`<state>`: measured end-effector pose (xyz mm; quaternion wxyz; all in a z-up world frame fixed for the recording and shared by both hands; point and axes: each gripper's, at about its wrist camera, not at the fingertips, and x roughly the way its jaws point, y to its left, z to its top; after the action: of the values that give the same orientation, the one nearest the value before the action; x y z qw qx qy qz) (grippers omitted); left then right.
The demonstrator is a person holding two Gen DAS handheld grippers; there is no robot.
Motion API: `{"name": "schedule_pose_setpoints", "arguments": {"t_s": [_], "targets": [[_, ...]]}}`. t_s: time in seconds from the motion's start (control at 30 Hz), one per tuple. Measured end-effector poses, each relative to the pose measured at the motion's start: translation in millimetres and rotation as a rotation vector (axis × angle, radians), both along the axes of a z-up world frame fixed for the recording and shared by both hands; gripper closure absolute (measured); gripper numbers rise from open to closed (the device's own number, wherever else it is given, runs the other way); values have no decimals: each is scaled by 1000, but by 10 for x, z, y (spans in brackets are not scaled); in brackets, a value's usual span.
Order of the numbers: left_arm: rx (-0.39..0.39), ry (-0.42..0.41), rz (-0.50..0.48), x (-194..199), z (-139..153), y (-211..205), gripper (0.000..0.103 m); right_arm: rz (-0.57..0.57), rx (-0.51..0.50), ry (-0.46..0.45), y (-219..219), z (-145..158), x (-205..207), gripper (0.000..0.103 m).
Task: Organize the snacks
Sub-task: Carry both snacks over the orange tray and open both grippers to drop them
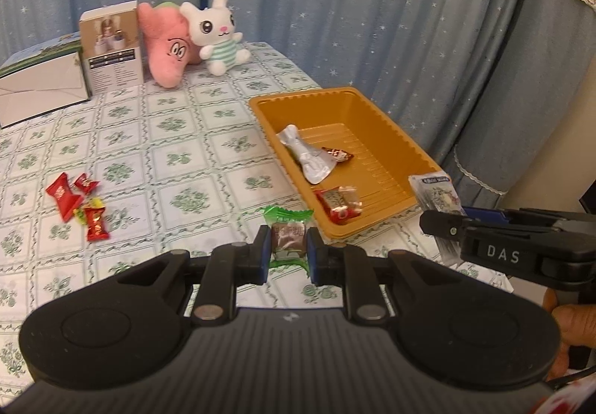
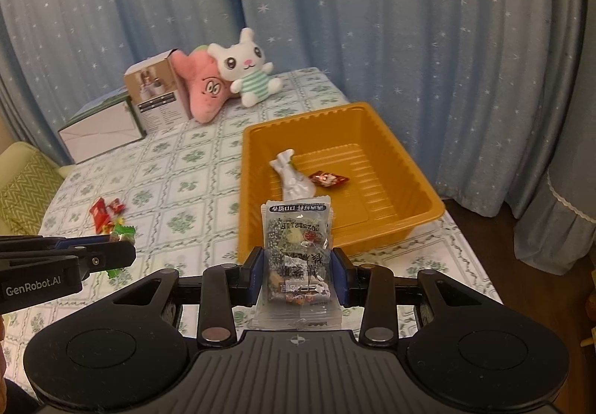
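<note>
My left gripper is shut on a green-wrapped candy, held above the tablecloth just left of the orange tray. In the tray lie a silver packet, a small red candy and a red-and-clear snack. My right gripper is shut on a clear printed snack packet, in front of the tray's near rim. From the left wrist view the right gripper shows at the right with that packet. Several red candies lie loose at the left.
At the table's far end stand a white plush rabbit, a pink plush, a brown carton and a white box. Blue starred curtains hang behind. A green cushion sits past the table's left edge.
</note>
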<state>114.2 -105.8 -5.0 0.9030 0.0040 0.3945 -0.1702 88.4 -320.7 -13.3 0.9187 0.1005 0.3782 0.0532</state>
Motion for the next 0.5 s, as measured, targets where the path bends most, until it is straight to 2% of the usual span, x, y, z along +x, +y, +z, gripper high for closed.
{"name": "schedule_pose_setpoints", "arguments": {"t_s": [0.5], "targets": [[-43,33,-55,304,-94,-456,86,-63,1,11,-372,-91,172,65]]}}
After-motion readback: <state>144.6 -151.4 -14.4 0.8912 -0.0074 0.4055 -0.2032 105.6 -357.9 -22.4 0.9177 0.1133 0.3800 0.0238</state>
